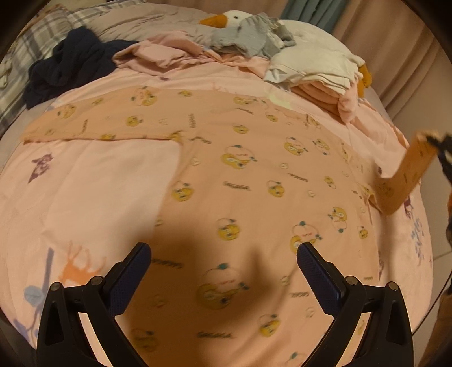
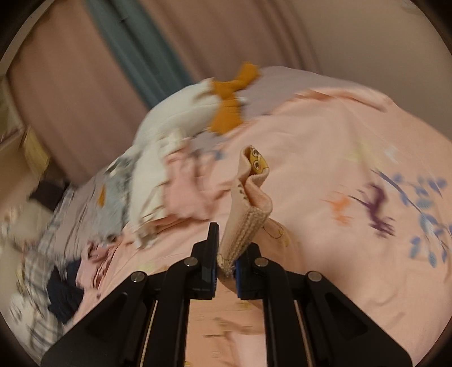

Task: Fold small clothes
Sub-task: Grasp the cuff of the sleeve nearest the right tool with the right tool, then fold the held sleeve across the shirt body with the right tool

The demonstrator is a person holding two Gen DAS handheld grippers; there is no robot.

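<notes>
Folding has only begun: the left gripper hovers spread and empty over the one peach, cartoon-printed long-sleeved top lying flat on the pink bed cover, one sleeve outstretched. The right gripper pinches the other sleeve's ribbed cuff, raised. Beyond lie one folded stack, one navy heap and one white goose plush.

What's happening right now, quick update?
Left gripper open, above the peach printed top. Right gripper shut on its sleeve cuff, lifted off the bed. Clothes pile and plush goose beyond, not blocking.
</notes>
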